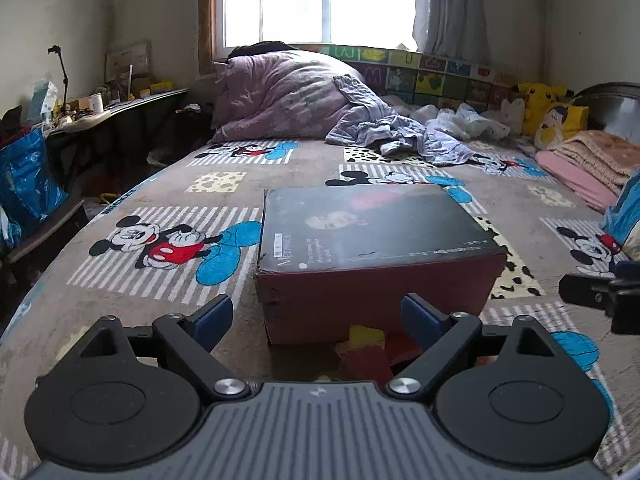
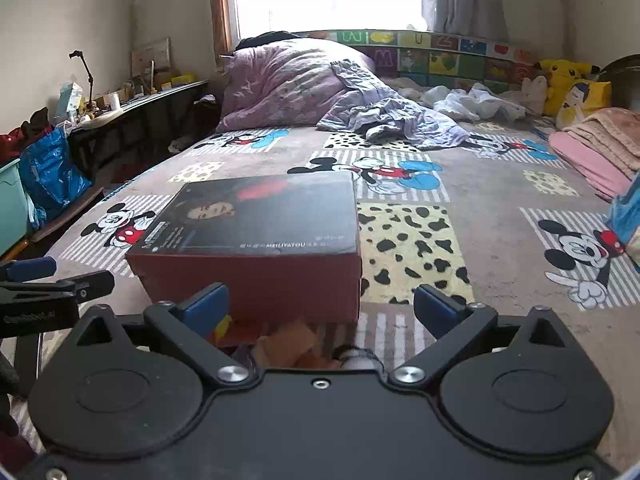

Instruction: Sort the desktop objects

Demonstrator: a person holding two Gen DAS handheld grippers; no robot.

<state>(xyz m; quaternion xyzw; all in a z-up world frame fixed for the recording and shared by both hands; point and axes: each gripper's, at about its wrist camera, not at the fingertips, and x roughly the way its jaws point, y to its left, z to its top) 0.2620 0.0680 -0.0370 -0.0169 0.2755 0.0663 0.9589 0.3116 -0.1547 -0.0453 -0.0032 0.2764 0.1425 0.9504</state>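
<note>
Both claws gape empty — small items before the box half-hidden, unidentifiable.

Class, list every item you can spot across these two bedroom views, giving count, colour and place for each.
box: one, dark lid, red sides, on the bed ahead of both grippers
small pieces: several, yellow, red, orange, in front of the box
quilt: one, lilac, bed's far end
plush toy: one, yellow, far right
bag: one, blue, left floor
left gripper: open, empty
right gripper: open, empty
</note>
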